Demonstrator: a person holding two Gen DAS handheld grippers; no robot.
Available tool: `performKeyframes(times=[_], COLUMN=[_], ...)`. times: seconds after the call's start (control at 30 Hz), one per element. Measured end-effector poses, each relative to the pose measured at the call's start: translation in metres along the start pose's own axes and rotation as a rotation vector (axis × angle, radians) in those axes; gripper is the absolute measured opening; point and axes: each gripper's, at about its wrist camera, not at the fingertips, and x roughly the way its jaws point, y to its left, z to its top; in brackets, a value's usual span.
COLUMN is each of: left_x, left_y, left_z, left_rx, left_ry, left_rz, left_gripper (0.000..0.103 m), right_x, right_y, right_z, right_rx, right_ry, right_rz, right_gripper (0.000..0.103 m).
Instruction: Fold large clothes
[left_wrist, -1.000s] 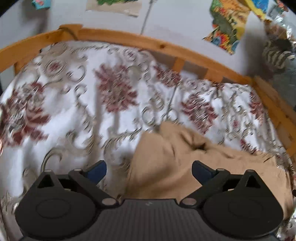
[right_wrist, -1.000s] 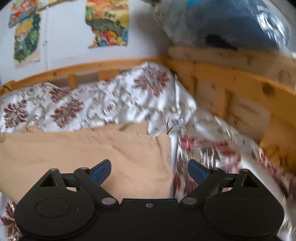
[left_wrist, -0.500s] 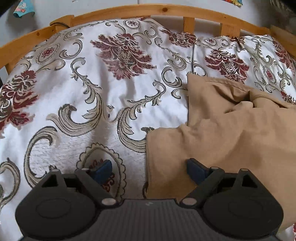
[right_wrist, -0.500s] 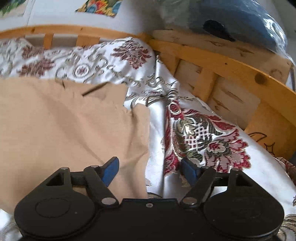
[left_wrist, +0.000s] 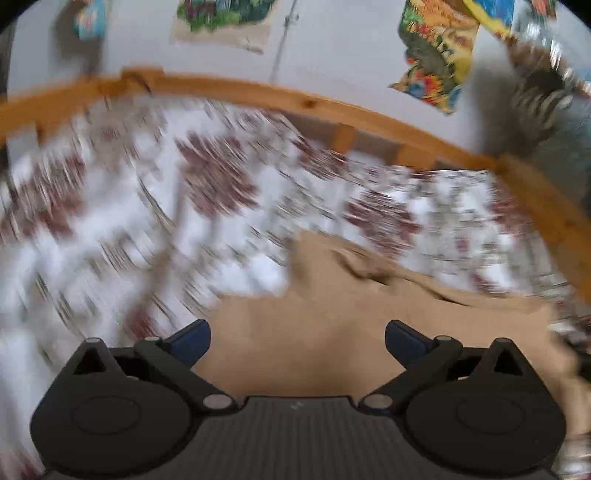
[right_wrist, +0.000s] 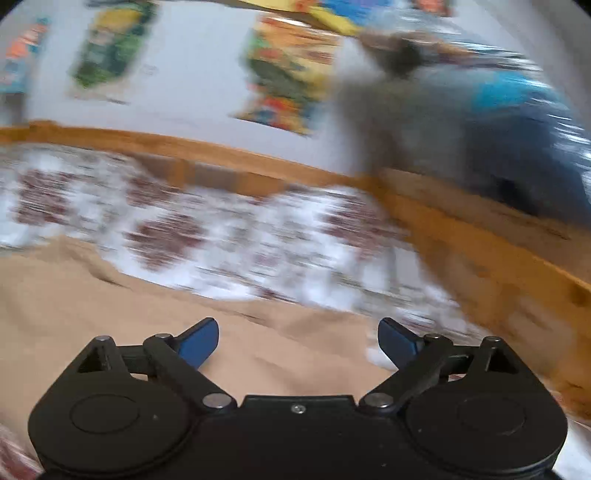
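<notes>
Tan garment (left_wrist: 332, 332), one piece, lies spread on the floral bedspread (left_wrist: 122, 229) inside a wooden bed frame (left_wrist: 280, 96); both views are blurred; the left gripper (left_wrist: 297, 338) hangs over its near edge, jaws opening wide, nothing pinched; the right gripper (right_wrist: 298, 339) sits over the cloth's other end, its two blue pads (right_wrist: 197, 341) also opening, gripping nothing; several colourful posters (left_wrist: 436, 55) hang on the wall.

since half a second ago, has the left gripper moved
Yes. The left gripper pulled back and tipped up: the wooden bed rail sits lower in view, exposing wall above.
</notes>
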Motion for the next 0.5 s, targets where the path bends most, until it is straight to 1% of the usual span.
performKeyframes(times=[0.03, 0.07, 0.1, 0.13, 0.17, 0.23, 0.3, 0.37, 0.43, 0.5], left_x=[-0.002, -0.002, 0.0, 0.003, 0.007, 0.012, 0.015, 0.015, 0.016, 0.018], left_y=[-0.002, -0.002, -0.003, -0.006, -0.007, -0.011, -0.012, -0.01, -0.006, 0.0], left_z=[-0.01, -0.019, -0.029, -0.036, -0.04, -0.045, -0.048, -0.052, -0.055, -0.056], left_rx=[-0.045, -0.072, -0.087, -0.076, -0.049, -0.015, -0.009, -0.014, -0.037, -0.064], left_ry=[0.031, 0.058, 0.093, 0.13, 0.161, 0.185, 0.196, 0.216, 0.243, 0.265], left_rz=[-0.067, -0.108, -0.142, -0.163, -0.173, -0.187, -0.198, -0.211, -0.226, -0.235], left_gripper=[0.102, 0.102, 0.102, 0.102, 0.102, 0.102, 0.102, 0.102, 0.102, 0.102], right_x=[0.008, 0.015, 0.021, 0.029, 0.036, 0.051, 0.064, 0.068, 0.071, 0.069], right_y=[0.012, 0.023, 0.031, 0.04, 0.045, 0.055, 0.055, 0.055, 0.056, 0.059], right_z=[0.004, 0.007, 0.01, 0.009, 0.007, -0.004, -0.018, -0.029, -0.043, -0.054], right_rx=[0.001, -0.002, -0.008, -0.025, -0.044, -0.074, -0.044, -0.005, 0.042, 0.042], right_ry=[0.005, 0.015, 0.02, 0.03, 0.045, 0.112, 0.172, 0.22, 0.231, 0.207], right_rz=[0.076, 0.128, 0.156, 0.175, 0.173, 0.158, 0.157, 0.145, 0.143, 0.129], right_gripper=[0.094, 0.094, 0.095, 0.095, 0.095, 0.095, 0.097, 0.101, 0.102, 0.102])
